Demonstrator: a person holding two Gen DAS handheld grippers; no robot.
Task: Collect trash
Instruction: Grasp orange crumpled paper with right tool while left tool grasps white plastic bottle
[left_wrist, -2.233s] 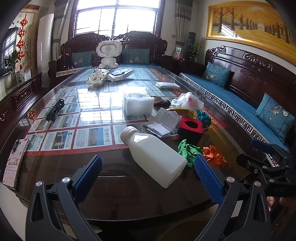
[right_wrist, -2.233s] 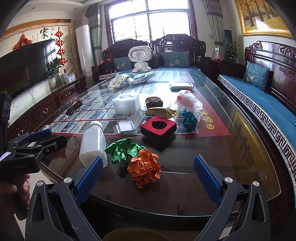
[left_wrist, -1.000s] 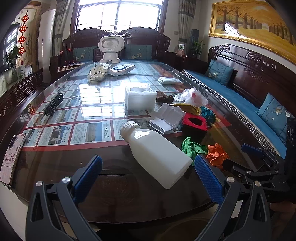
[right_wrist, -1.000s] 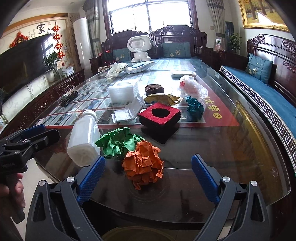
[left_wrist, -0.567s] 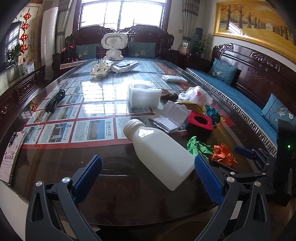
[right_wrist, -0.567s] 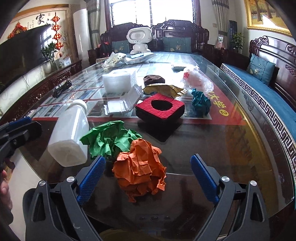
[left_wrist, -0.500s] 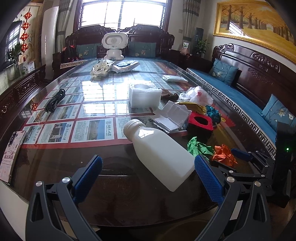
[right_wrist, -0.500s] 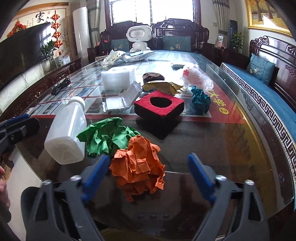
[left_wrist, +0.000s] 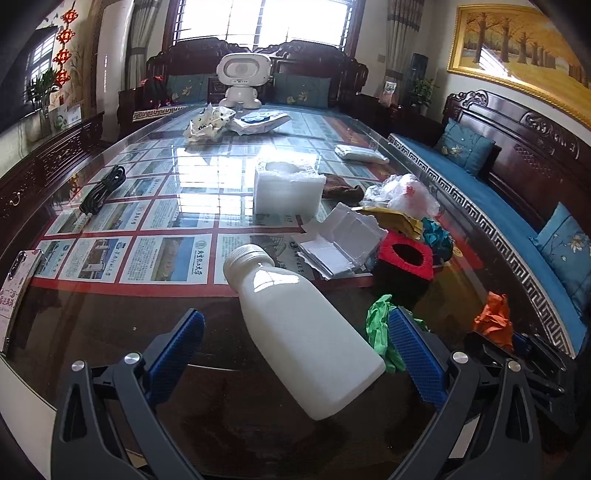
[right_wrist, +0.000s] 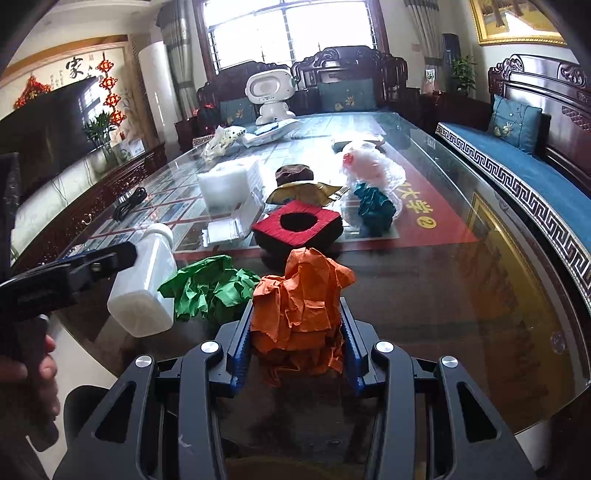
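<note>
The glass tabletop (left_wrist: 110, 332), long, glossy and dark at my end, carries the litter in a loose heap near the right edge. Largest of it close to me is the white plastic bottle (left_wrist: 303, 332), smooth, square-shouldered, capped, lying on its side. My left gripper (left_wrist: 295, 354) has slid closer to it than a moment back, and its blue ribbed pads now stand spread to either side of the bottle without touching it. So that pickup is lined up but not yet made.

Beside the bottle's base lies the green paper wad (right_wrist: 210, 288), crumpled and sharp-creased. Next to that is the orange paper wad (right_wrist: 299, 299), the same crinkled tissue-like stuff. That is where the real change is: my right gripper (right_wrist: 295, 347) has just been closing, and its pads now pinch the orange wad from both sides, squeezing it taller than it sat before. I judge the first piece of trash secured and ready to lift; being soft paper, it should hold well under light pressure.
</note>
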